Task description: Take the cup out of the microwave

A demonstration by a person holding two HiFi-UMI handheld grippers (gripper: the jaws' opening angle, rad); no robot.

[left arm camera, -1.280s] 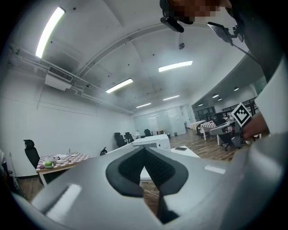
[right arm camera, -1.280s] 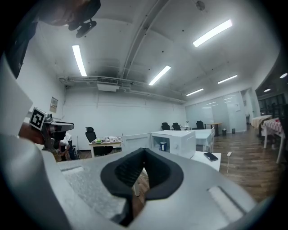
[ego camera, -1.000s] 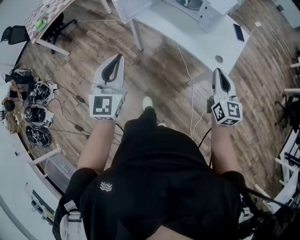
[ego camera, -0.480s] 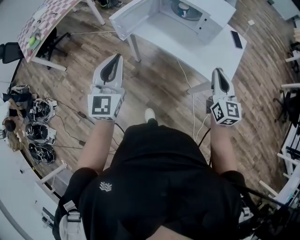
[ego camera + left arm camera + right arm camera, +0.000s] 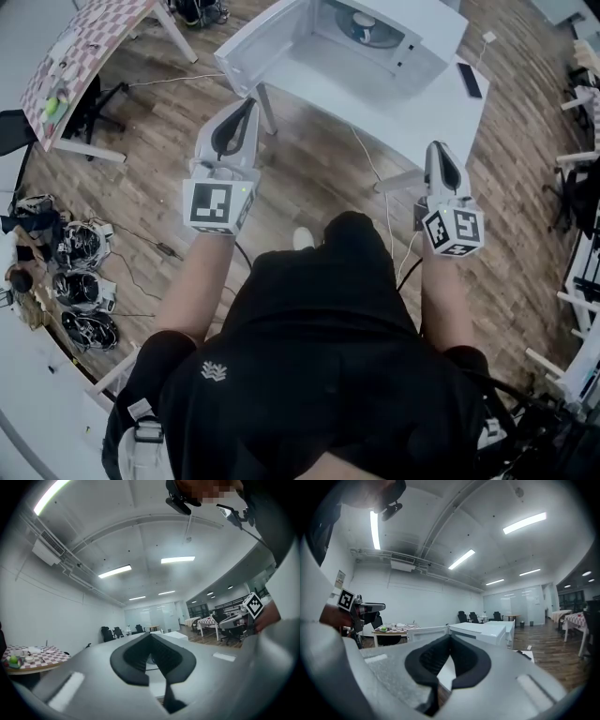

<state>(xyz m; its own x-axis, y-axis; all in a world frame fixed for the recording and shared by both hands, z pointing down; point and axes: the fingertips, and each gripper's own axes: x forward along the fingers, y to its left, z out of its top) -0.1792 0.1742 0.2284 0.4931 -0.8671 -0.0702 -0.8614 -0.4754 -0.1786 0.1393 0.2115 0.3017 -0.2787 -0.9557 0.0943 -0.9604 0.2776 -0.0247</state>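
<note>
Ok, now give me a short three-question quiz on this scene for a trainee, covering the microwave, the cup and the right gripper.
1. True or false: the door of the white box-shaped microwave oven stands open.
2. Where is the small pale cup?
A) on the round glass turntable inside the microwave
B) on the wooden floor
C) on the checked table
3. Fill in the blank: the fingers of the right gripper are ____, with nothing between them.

Key: 1 true; 2 A; 3 shut.
</note>
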